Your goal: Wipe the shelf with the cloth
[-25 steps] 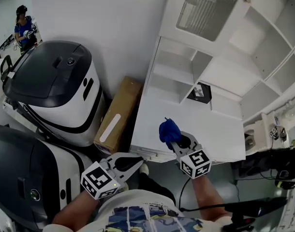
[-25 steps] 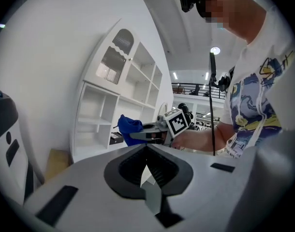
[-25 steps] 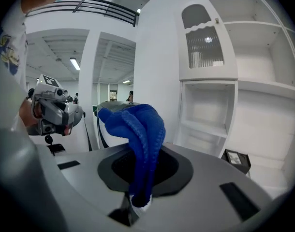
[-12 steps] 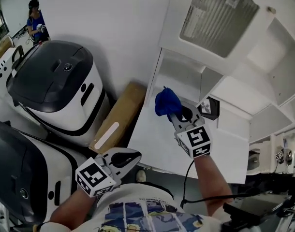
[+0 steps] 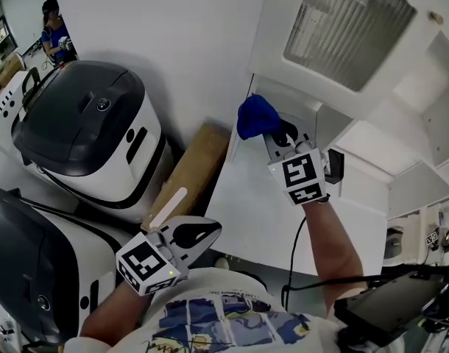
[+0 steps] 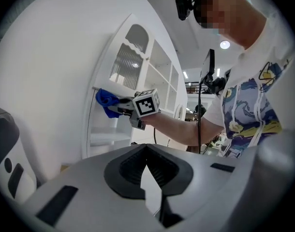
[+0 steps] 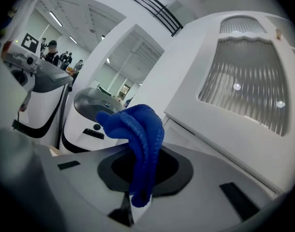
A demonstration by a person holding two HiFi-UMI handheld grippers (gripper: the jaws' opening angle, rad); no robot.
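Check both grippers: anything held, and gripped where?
Right gripper is shut on the blue cloth, pinching one end; the rest bunches out past the jaws. Left gripper is shut, empty.

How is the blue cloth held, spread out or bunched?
Bunched: the cloth hangs in crumpled folds, pinched in the right claw.

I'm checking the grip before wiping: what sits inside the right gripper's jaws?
A bunched blue cloth, pinched in the jaws of the right gripper and sticking out ahead. How deep it reaches is covered by its own folds.
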